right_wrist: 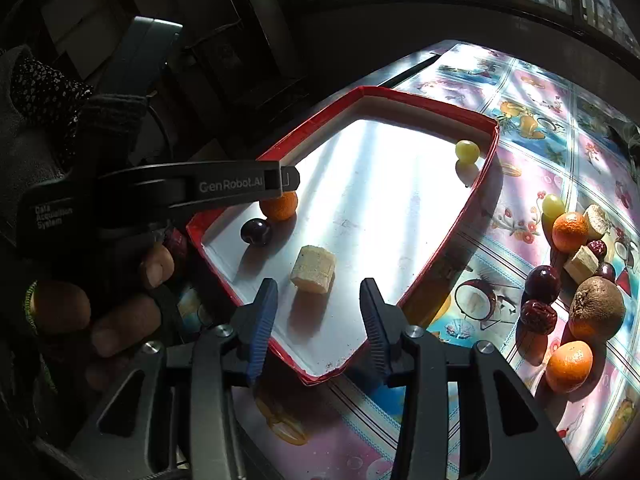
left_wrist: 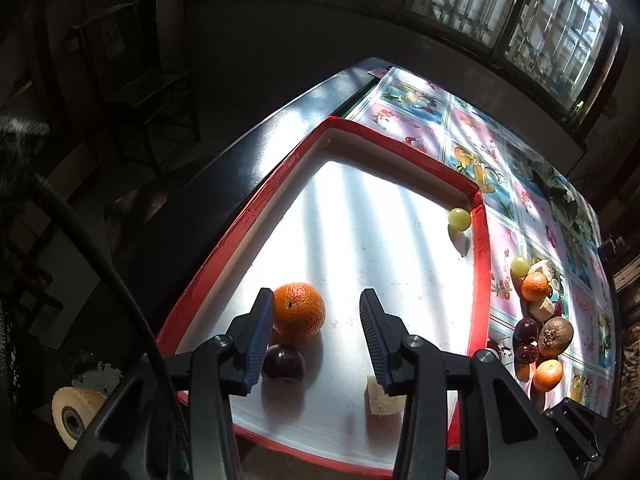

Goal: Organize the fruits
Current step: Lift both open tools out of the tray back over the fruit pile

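Over the red tray [left_wrist: 482,240], both tongs gape wide; orange [left_wrist: 298,309] perhaps touches left tongs [left_wrist: 316,320].

A round orange tangerine [left_wrist: 298,309], a dark shiny plum [left_wrist: 283,363], a pale banana chunk [right_wrist: 313,269] and a green grape [left_wrist: 459,219] lie in the red-rimmed white tray [left_wrist: 482,248]. More fruits [right_wrist: 576,276] sit piled beside it.

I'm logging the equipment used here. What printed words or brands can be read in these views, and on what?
"GenRobot.AI": in the right wrist view, on the side of the left gripper.
"Data Acquisition System": on that gripper's dark body, nearer the hand.
The tablecloth shows fruit pictures only; no readable text.
Left wrist view: no readable text.
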`<action>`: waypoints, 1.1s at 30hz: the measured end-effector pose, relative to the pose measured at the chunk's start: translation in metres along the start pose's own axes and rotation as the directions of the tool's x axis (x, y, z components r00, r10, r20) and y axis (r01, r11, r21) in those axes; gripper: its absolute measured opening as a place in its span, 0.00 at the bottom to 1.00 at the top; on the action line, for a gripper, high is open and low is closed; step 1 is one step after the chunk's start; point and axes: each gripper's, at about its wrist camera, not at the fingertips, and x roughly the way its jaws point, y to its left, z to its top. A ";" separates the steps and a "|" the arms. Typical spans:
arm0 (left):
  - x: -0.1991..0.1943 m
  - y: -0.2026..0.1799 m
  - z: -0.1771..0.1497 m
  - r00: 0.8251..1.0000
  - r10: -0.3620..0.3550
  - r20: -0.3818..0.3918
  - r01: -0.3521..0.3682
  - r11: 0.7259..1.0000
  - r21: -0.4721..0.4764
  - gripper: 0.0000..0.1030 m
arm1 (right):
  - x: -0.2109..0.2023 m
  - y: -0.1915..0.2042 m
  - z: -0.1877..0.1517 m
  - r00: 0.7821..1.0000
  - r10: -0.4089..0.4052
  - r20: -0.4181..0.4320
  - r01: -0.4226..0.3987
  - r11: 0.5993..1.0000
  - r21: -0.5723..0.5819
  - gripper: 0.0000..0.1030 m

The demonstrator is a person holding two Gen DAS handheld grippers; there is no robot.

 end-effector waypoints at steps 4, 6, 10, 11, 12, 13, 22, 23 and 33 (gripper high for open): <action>-0.011 -0.014 -0.007 1.000 -0.029 0.008 0.029 0.999 0.018 0.42 | -0.032 -0.025 -0.014 0.999 -0.031 0.040 0.028 0.997 0.065 0.44; -0.015 -0.023 -0.011 0.999 -0.043 0.008 0.043 0.999 0.029 0.42 | -0.046 -0.038 -0.022 0.997 -0.051 0.053 0.046 0.994 0.095 0.44; -0.022 -0.041 -0.021 0.998 -0.068 0.002 0.068 0.996 0.059 0.43 | -0.063 -0.064 -0.034 0.993 -0.096 0.066 0.084 0.984 0.157 0.44; -0.023 -0.046 -0.023 0.997 -0.077 -0.001 0.077 0.995 0.068 0.43 | -0.067 -0.071 -0.038 0.992 -0.107 0.067 0.094 0.981 0.172 0.44; -0.025 -0.051 -0.026 0.997 -0.083 -0.003 0.083 0.994 0.077 0.43 | -0.070 -0.076 -0.041 0.991 -0.119 0.068 0.104 0.977 0.187 0.44; -0.026 -0.056 -0.028 0.996 -0.088 -0.003 0.087 0.993 0.085 0.43 | -0.075 -0.083 -0.046 0.989 -0.128 0.069 0.112 0.973 0.204 0.45; -0.040 -0.095 -0.057 0.990 -0.138 -0.029 0.141 0.976 0.164 0.45 | -0.104 -0.113 -0.066 0.965 -0.251 0.076 0.221 0.933 0.283 0.45; -0.039 -0.099 -0.061 0.990 -0.140 -0.035 0.144 0.974 0.173 0.45 | -0.105 -0.118 -0.067 0.959 -0.273 0.070 0.242 0.926 0.291 0.45; -0.037 -0.132 -0.079 0.987 -0.148 -0.071 0.160 0.959 0.236 0.46 | -0.114 -0.138 -0.075 0.920 -0.390 0.037 0.358 0.875 0.327 0.45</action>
